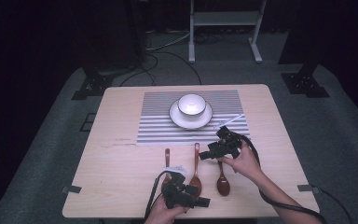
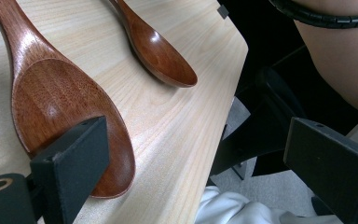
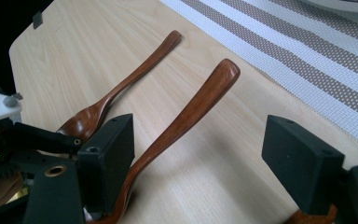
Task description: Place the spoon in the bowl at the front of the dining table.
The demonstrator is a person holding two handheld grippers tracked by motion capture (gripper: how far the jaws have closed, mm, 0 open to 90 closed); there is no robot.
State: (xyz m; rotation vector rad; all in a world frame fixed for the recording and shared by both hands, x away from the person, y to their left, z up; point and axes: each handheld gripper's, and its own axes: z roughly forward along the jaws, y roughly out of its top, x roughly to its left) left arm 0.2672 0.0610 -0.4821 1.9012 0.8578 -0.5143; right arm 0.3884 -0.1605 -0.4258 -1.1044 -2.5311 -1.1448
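Left gripper (image 1: 204, 202) released at near edge, right gripper (image 1: 204, 156) released over three wooden spoons (image 1: 196, 173), bowl (image 1: 191, 104) on plate (image 1: 205, 119) far on striped mat (image 1: 154, 126)

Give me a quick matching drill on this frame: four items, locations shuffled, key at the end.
1. bowl
2. striped mat
3. right gripper
4. left gripper

a. near table edge, beside the middle spoon's bowl
b. under the plate
c. on the plate
d. above the gap between middle and right spoons

Pairs: 1-c, 2-b, 3-d, 4-a
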